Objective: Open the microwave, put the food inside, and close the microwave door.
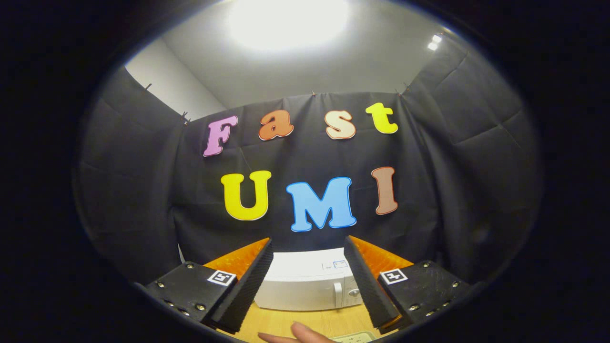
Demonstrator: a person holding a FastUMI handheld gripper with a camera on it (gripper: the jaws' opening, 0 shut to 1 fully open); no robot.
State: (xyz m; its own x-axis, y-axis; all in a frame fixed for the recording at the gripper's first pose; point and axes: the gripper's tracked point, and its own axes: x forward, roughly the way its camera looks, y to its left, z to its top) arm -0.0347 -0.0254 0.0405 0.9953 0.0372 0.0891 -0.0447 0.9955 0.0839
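Gripper (309, 281) at bottom centre of the frame, fingers spread wide, nothing between the pads. Seen through the gap, beyond the fingertips: white microwave (305, 286) on the wooden tabletop (286, 321), door closed, handle and knob toward its right side. Below the microwave, bottom edge of the frame: a person's fingertip (298, 332) over the tabletop, beside a pale object (355, 337), too cropped to identify.

White microwave (305, 286) with a white door handle (338, 294); warm yellow-brown wood-grain surface (281, 323); black cloth wall (143, 200); pale grey ceiling (305, 71) with a bright white light (286, 21)
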